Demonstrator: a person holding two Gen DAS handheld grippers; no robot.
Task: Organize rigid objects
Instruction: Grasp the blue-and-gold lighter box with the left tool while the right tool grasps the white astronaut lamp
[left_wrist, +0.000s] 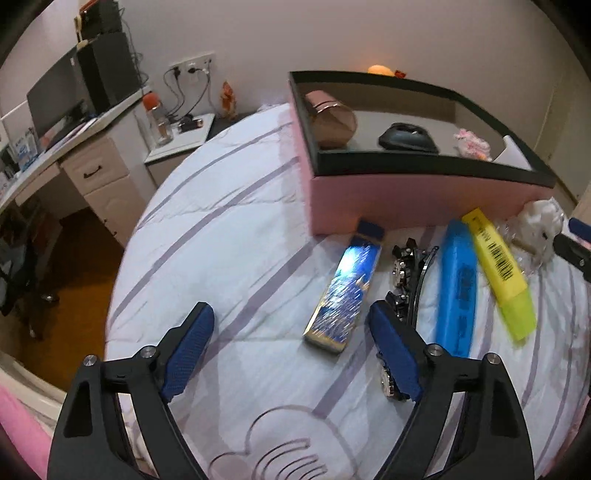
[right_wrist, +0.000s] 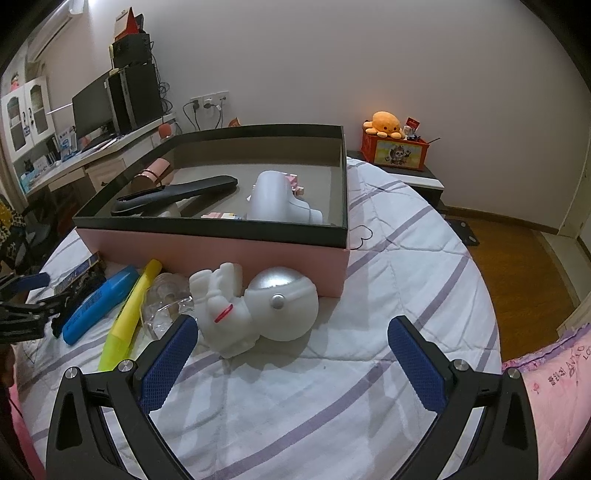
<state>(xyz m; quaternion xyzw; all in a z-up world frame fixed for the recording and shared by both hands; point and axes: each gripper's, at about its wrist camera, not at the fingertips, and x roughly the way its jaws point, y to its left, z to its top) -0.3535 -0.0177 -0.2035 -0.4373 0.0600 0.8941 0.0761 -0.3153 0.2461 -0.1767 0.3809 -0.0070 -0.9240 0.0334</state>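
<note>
A pink box with a black rim (left_wrist: 424, 192) (right_wrist: 221, 251) stands on the bed. In front of it lie a shiny blue packet (left_wrist: 343, 291), a metal watch (left_wrist: 402, 273), a blue highlighter (left_wrist: 458, 291) (right_wrist: 99, 302), a yellow highlighter (left_wrist: 498, 273) (right_wrist: 129, 314), a clear plastic piece (right_wrist: 166, 302) and a white astronaut figure (right_wrist: 255, 306). My left gripper (left_wrist: 291, 350) is open and empty, just before the packet, its right finger beside the watch. My right gripper (right_wrist: 291, 362) is open and empty, just before the astronaut.
Inside the box lie a pink case (left_wrist: 332, 122), a black mouse (left_wrist: 406, 138), a black flat object (right_wrist: 177, 194) and a white device (right_wrist: 277, 199). A desk with monitor (left_wrist: 62, 107) stands left. A nightstand with an orange plush (right_wrist: 384, 125) stands right.
</note>
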